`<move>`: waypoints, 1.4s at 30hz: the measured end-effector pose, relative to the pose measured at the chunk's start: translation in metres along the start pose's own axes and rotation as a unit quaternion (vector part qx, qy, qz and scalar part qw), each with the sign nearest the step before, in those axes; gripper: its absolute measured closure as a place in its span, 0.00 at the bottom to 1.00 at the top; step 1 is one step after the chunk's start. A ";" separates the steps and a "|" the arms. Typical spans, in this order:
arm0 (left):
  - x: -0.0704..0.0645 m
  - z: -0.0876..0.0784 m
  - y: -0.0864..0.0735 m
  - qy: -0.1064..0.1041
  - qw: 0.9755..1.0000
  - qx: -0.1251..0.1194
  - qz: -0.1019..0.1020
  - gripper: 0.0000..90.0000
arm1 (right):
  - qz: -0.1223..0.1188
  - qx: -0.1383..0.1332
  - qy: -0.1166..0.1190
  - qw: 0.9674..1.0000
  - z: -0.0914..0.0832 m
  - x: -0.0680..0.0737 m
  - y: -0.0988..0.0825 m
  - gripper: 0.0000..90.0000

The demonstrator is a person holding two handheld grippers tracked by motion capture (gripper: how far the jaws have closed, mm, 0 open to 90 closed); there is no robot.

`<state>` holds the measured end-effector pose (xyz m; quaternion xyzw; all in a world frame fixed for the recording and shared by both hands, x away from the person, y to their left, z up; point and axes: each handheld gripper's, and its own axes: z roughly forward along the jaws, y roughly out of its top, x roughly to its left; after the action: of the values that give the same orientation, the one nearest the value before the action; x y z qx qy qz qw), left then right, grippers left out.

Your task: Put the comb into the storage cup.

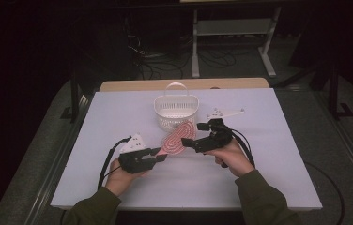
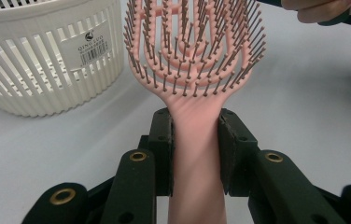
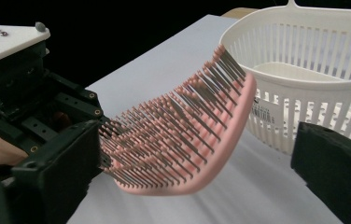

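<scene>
Left gripper (image 2: pixel 196 154), low in the frame, is clamped on the pink hairbrush (image 2: pixel 195 60) handle. Right gripper (image 3: pixel 201 172) is spread around the head. Before release, a square grip should be taken near the white basket (image 1: pixel 176 112).

- The place looks like a lab or test room, not a home.
- The white table (image 1: pixel 118 187) stands alone in a dark room, lit from above.
- Behind it, loose cables (image 1: pixel 165 63) lie on the floor.
- A white metal frame (image 1: pixel 233 37) on legs stands at the back.
- Grey mats (image 1: pixel 334 140) cover the floor around the table.
</scene>
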<state>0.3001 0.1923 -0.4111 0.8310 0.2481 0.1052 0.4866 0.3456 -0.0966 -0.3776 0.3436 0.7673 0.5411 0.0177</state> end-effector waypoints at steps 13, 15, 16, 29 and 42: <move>-0.001 0.001 -0.001 0.001 1.000 0.000 0.001 0.78 | 0.009 0.005 0.003 1.000 0.013 -0.001 0.004 0.11; -0.001 0.001 -0.001 0.001 1.000 -0.001 0.002 0.78 | 0.012 0.004 0.005 1.000 0.014 -0.001 0.004 0.15; -0.001 0.001 -0.001 0.000 1.000 -0.001 0.002 0.78 | 0.012 0.006 0.007 1.000 0.015 -0.001 0.005 0.15; -0.003 0.002 -0.001 0.001 1.000 0.001 0.011 0.78 | 0.034 0.015 0.018 0.999 0.019 -0.003 0.002 0.29; -0.003 0.002 -0.001 0.010 1.000 0.002 0.019 0.78 | 0.057 0.012 0.046 0.997 0.020 -0.005 0.001 0.44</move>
<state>0.2977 0.1901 -0.4130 0.8356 0.2374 0.1224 0.4801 0.3576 -0.0829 -0.3869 0.3619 0.7529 0.5472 -0.0529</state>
